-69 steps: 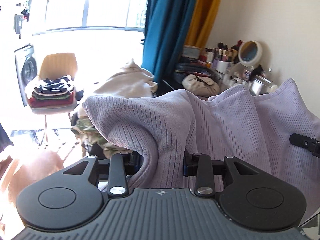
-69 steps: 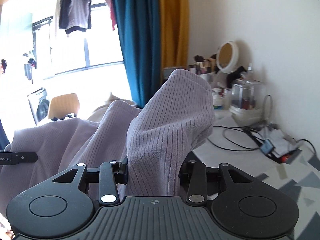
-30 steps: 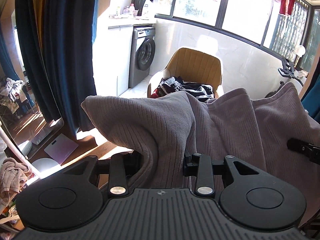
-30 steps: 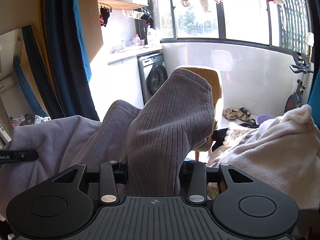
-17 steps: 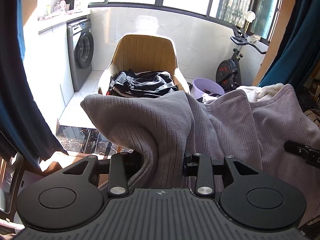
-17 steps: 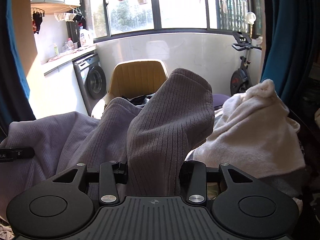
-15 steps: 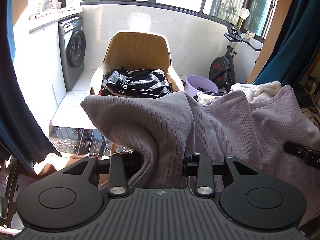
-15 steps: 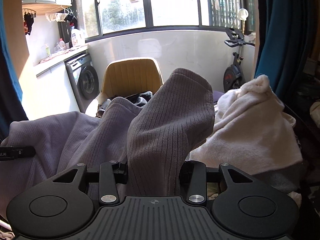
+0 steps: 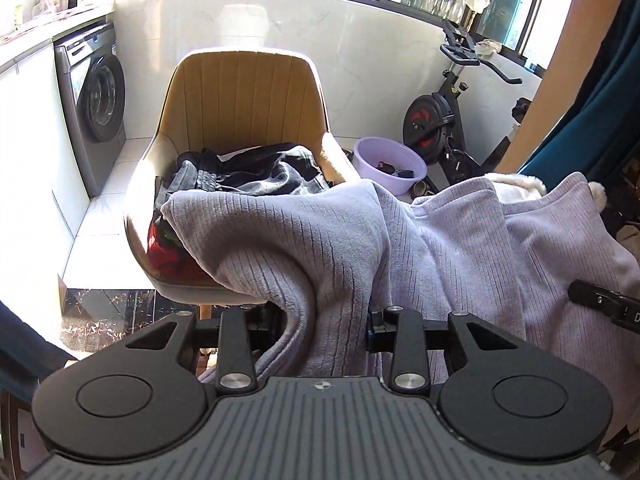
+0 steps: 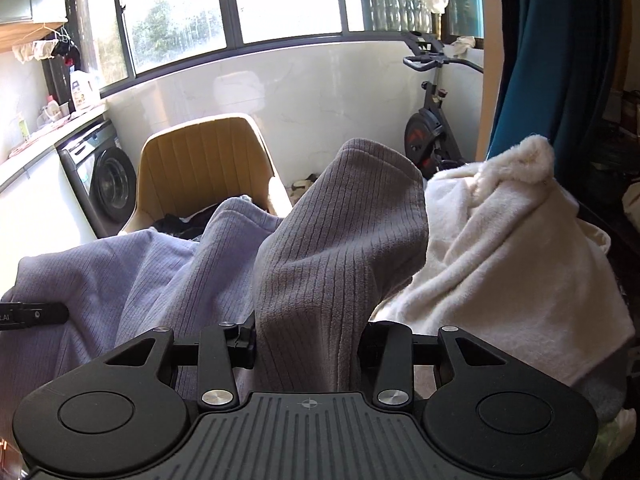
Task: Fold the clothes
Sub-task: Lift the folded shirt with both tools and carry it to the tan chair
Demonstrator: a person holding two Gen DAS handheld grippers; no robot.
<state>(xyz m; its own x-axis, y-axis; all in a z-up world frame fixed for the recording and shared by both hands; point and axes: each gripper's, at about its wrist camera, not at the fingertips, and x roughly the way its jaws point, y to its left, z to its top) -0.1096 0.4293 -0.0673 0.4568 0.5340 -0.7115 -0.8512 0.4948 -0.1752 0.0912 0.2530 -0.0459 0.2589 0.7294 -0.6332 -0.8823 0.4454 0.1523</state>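
1. Our left hand-held gripper (image 9: 324, 336) is clamped on a bunched fold of the garment (image 9: 440, 248), a lilac ribbed fleece.
2. Our right hand-held gripper (image 10: 306, 344) pinches another fold of the same garment (image 10: 340, 248), which stands up above its jaws.
3. The garment hangs in the air between the two, spread from one gripper to the other; each wrist view shows the other gripper's tip against the cloth.
4. Beyond it stands a chair (image 9: 244, 96) with dark clothes (image 9: 256, 172) piled on the seat.
5. A cream fleece (image 10: 508, 248) lies heaped to the right, touching the garment's edge.
6. A washer (image 9: 96, 108) stands left of the chair, a basin (image 9: 390, 160) and bike (image 9: 444, 120) right.
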